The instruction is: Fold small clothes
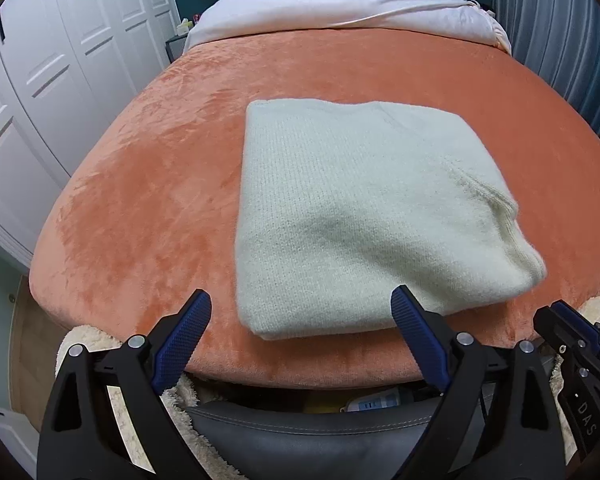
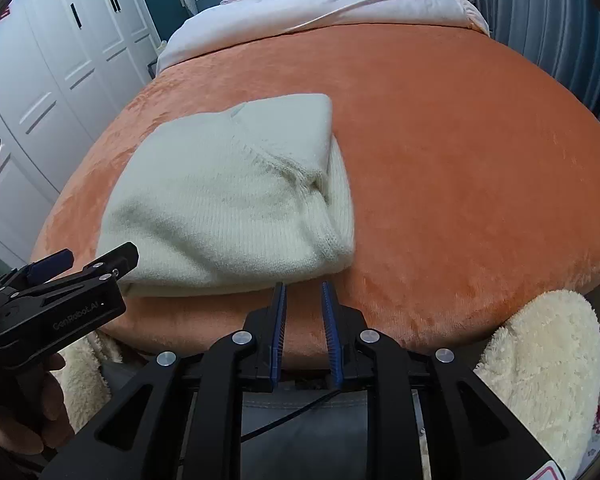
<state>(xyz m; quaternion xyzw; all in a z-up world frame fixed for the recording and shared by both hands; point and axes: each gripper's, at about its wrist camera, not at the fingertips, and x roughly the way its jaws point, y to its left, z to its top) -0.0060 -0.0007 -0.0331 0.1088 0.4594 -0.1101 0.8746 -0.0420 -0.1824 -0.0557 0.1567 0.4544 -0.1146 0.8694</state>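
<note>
on the orange blanket [image 1: 148, 184] lies a folded sweater [image 1: 352, 208]; left tongs [image 1: 302, 304] spread, right tongs [image 2: 303, 292] slightly parted, both empty.

A soft white sweater [image 2: 236, 196] lay folded on the orange blanket [image 2: 460, 160] of the bed. It sat near the front edge. The right gripper [image 2: 305, 294] was just in front of it, low by the blanket's edge. Its two blue fingers were close together with a thin gap, and nothing was between them. The left gripper [image 2: 64, 264] poked in from the side, its tip right beside the sweater's near corner. White closet doors [image 2: 60, 60] stood behind.
</note>
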